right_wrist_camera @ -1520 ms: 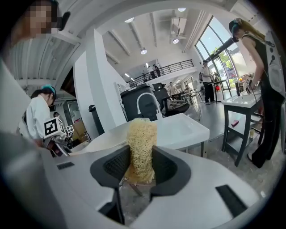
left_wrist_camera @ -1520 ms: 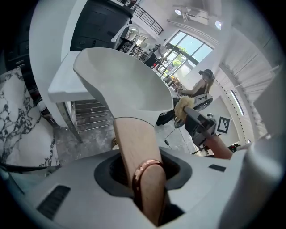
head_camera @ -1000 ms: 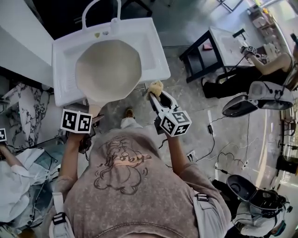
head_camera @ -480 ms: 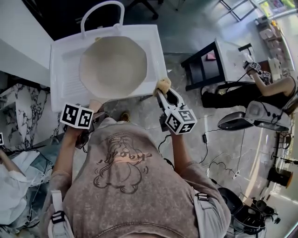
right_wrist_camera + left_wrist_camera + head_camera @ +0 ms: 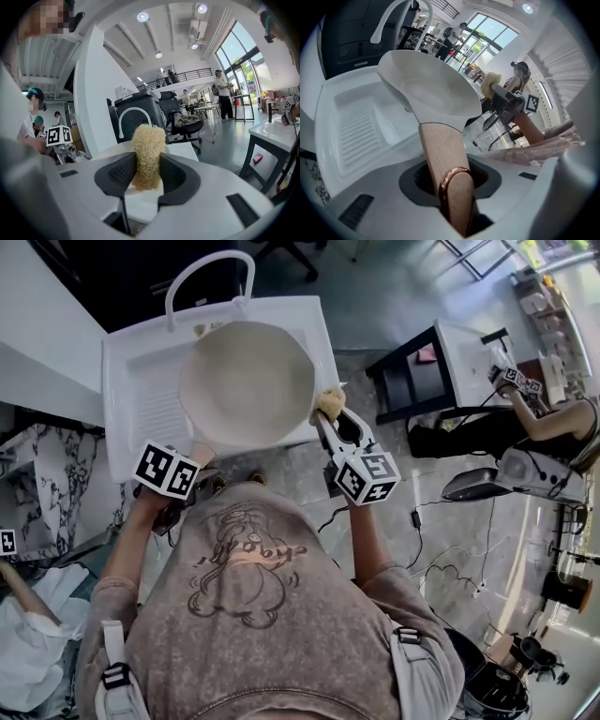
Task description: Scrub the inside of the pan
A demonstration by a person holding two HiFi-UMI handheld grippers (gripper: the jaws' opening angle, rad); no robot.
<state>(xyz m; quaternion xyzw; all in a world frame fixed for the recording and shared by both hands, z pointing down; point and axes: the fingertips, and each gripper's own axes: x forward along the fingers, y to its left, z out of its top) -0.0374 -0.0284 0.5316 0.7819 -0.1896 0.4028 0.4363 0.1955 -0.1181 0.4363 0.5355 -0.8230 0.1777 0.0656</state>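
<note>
A cream-white pan (image 5: 247, 381) hangs over the white sink (image 5: 141, 399), its inside facing up. Its wooden handle (image 5: 443, 164) with a copper ring runs back into my left gripper (image 5: 192, 465), which is shut on it. In the left gripper view the pan (image 5: 429, 86) tilts up over the sink's ribbed drainer. My right gripper (image 5: 330, 413) is shut on a yellow fibrous scrubber (image 5: 327, 401), which is at the pan's right rim. In the right gripper view the scrubber (image 5: 148, 154) stands upright between the jaws.
A white arched faucet (image 5: 202, 273) rises at the sink's far edge. A black table with a white top (image 5: 436, 357) stands to the right, with a seated person (image 5: 539, 404) beyond it. Cables lie on the grey floor (image 5: 441, 559).
The pan has shifted right over the sink. My right gripper with the scrubber has moved up and in, from below the sink's front edge to the pan's right rim.
</note>
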